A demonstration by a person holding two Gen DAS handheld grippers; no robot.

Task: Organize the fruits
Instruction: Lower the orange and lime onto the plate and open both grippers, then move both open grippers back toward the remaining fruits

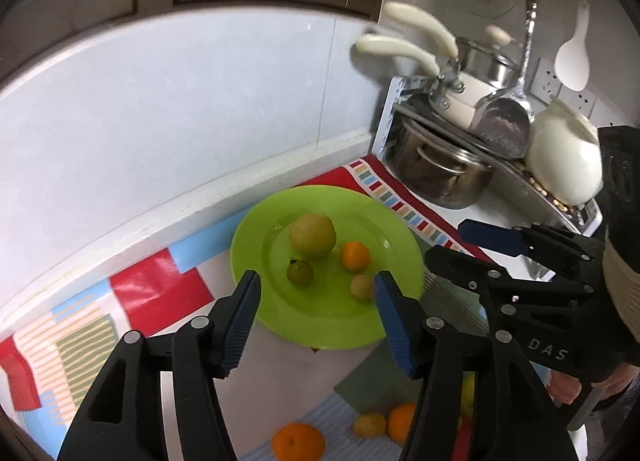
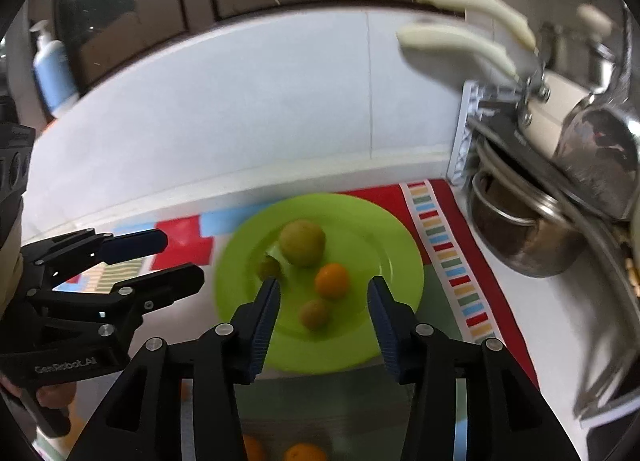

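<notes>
A round, glossy green plate [image 1: 280, 325] is seen on a patterned wipe-clean cloth [image 1: 156, 289] spread over the counter. Four fruits are carried on it: a large yellow-green apple [image 1: 312, 236], a smooth small orange [image 1: 355, 255], a dark green fruit [image 1: 300, 272] and a small tan fruit [image 1: 361, 286]. More oranges [image 1: 298, 442] are left on a ribbed mat near the front edge. The left gripper [image 1: 316, 317] and right gripper [image 2: 324, 325] are held above the plate, ribbed blue-padded jaws spread wide, nothing gripped. Steel pots [image 1: 440, 173] are stacked at the right.
</notes>
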